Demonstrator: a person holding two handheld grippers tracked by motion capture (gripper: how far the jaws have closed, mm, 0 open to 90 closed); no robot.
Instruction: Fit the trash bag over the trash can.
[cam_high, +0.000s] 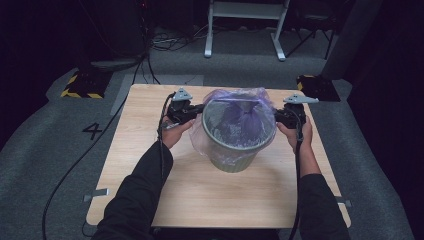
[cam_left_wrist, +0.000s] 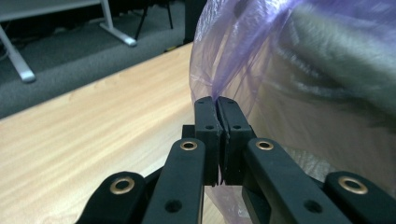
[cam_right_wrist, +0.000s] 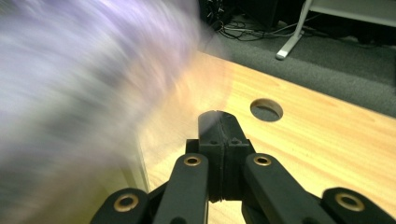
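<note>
The wooden counter (cam_high: 150, 150) takes up the middle of the high view, with grey carpet around it and a white-legged frame (cam_high: 245, 30) at the top centre. In the right gripper view a round hole (cam_right_wrist: 266, 109) in the counter sits right of centre, just beyond the jaw tips.

A green waste bin (cam_high: 235, 157) stands upright at the centre of the counter in the high view. A thin purple bag (cam_high: 240, 117) lines it; the film drapes over the rim and bulges out on both sides, and part of it hangs down inside.

The person's arms in dark sleeves come up from the bottom edge, one on each side of the bin. The left gripper (cam_high: 197, 108) is at the bin's left rim, and in the left gripper view (cam_left_wrist: 217, 100) its jaws are clenched on a gathered fold of the purple film at upper centre. The right gripper (cam_high: 276, 116) is at the bin's right rim. In the right gripper view (cam_right_wrist: 218, 114) its jaws are pressed together with a wisp of film at the tips; the bag is a blur across the left half, so I cannot tell for certain how much film they pinch.
</note>
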